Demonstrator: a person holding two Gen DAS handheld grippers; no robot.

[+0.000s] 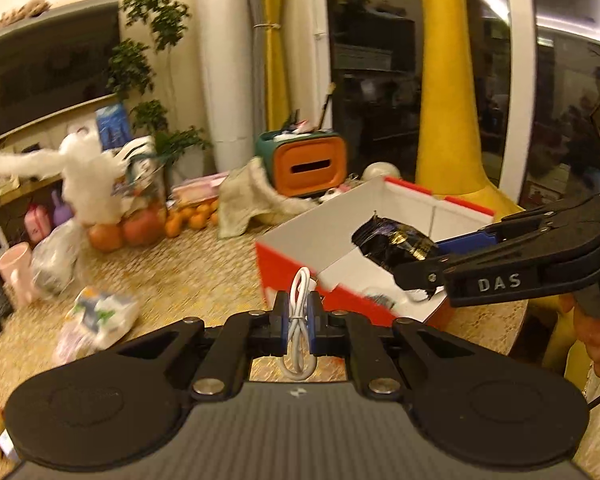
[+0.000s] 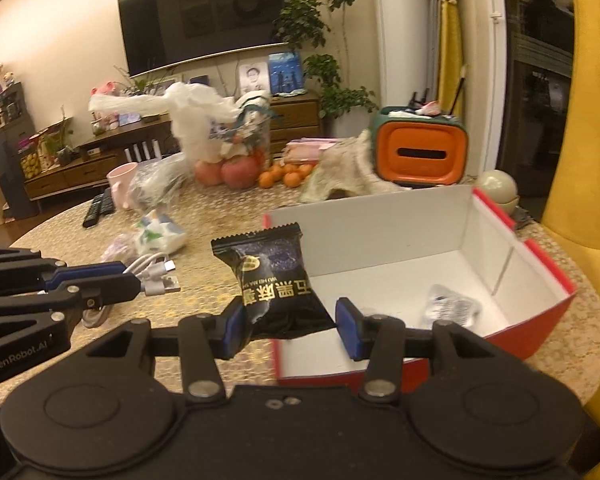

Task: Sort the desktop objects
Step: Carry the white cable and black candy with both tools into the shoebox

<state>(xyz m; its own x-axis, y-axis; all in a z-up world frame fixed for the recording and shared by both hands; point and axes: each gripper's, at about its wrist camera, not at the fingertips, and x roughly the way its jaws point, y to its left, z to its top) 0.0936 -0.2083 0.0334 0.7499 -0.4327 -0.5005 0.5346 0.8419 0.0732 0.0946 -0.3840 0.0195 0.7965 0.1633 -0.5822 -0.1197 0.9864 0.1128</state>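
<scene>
Left gripper [image 1: 298, 312]: fingers pressed in on a coiled white cable [image 1: 299, 320]; the coil stands upright between the blue pads, loops showing above and below them
Left gripper position: held over the table [image 1: 188, 276], just short of the near red wall of the box; from the right wrist view it comes in from the left edge [image 2: 138, 280] with the cable plugs [image 2: 166, 280] sticking out past the tips
Right gripper [image 2: 290, 320]: fingers spread wide; black snack packet [image 2: 274, 280] sits between them, its left edge against the left pad [image 2: 234, 326], right pad seems just clear of it
Snack packet position: upright, at the box's near left corner, gold print on the wrapper; in the left wrist view it shows over the box opening [image 1: 396, 240]
Box [image 2: 496, 248]: red outside, white inside, open top, on the table; a small clear-wrapped item [image 2: 452, 304] lies on its floor
Table clutter: pale printed packet [image 2: 158, 236], pink mug [image 2: 122, 182], black remote [image 2: 98, 210], oranges [image 2: 288, 176], orange and green container [image 2: 422, 152] behind the box
</scene>
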